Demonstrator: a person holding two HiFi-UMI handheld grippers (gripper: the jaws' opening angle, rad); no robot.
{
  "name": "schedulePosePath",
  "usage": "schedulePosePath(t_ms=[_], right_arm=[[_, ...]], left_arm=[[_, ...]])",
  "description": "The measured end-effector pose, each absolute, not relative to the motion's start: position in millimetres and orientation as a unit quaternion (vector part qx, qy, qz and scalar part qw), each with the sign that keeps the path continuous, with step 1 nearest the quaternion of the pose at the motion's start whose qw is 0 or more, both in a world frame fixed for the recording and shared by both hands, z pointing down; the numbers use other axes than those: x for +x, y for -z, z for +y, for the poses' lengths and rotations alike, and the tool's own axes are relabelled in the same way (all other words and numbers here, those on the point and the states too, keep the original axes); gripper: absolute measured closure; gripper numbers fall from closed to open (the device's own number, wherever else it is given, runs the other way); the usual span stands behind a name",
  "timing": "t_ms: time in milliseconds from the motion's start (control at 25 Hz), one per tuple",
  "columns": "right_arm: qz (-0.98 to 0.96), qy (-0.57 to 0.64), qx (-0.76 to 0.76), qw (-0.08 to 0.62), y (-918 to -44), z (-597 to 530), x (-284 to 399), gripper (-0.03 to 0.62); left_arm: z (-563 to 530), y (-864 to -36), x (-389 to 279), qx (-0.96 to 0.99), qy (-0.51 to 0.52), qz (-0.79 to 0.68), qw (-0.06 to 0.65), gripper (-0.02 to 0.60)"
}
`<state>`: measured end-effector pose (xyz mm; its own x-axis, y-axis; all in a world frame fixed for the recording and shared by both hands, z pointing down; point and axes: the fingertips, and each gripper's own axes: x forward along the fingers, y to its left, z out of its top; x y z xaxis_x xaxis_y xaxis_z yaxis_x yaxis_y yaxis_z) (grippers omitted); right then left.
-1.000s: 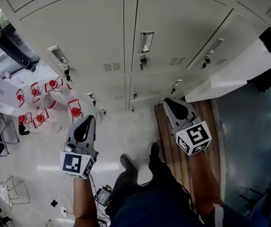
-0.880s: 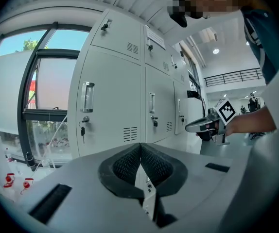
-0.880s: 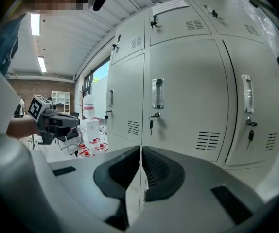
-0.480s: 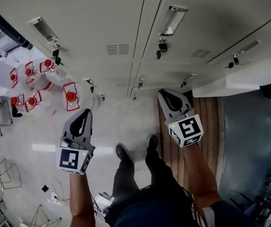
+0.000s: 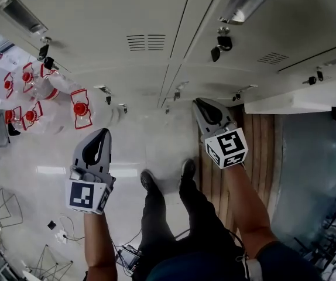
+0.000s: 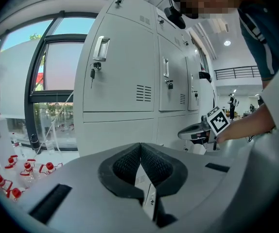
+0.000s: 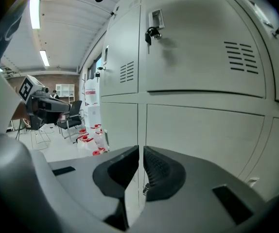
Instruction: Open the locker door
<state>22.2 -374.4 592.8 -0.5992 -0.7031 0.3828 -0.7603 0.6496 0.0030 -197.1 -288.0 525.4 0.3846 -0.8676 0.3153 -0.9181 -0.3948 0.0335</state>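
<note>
**Pointing two shut claws at the locker bank, handle lying high above**

Holding the left gripper (image 5: 102,134) and the right gripper (image 5: 200,103) low in front of the locker bank (image 5: 127,16), neither touching a door. Showing both pairs of jaws pressed together with nothing between them, the left tips meeting outright and the right leaving only a hairline slit.

Facing, in the right gripper view, what is probably the locker door (image 7: 202,47) to be opened. Carrying its handle (image 7: 155,19) at the door's upper left corner, long axis upright along that edge, with a key (image 7: 149,34) hanging just beneath. Lying above and slightly left of the right claw's line, well apart from it. Calling, by judgement, for a lift and a widening of the jaws before any grip.

Standing nearer to that handle with the right hand than with the left.

Counting two grippers, two upper-row handles in the head view, two vent grilles (image 5: 147,41), and at least five red-capped bottles (image 5: 78,108) on the floor by the bank's left end.
</note>
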Motion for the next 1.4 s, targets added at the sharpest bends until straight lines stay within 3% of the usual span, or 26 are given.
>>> schedulePosePath(t_ms=[960,1200,1400], right_arm=[[-0.862,-0.087,0.444,0.227,-743.0,-446.3,-8.9,0.554],[-0.859,-0.085,0.453,0.222,-750.2,-456.9,-15.2,0.49],[-0.855,-0.079,0.462,0.222,-751.7,-461.8,-20.2,0.491]], left_arm=[[-291.5,-615.1,-230.1,0.804,-0.152,-0.558,0.138,0.565],[-298.0,-618.2,-224.8,0.805,-0.131,-0.559,0.15,0.565],[-298.6,-620.4,-225.5,0.806,-0.132,-0.557,0.149,0.565]])
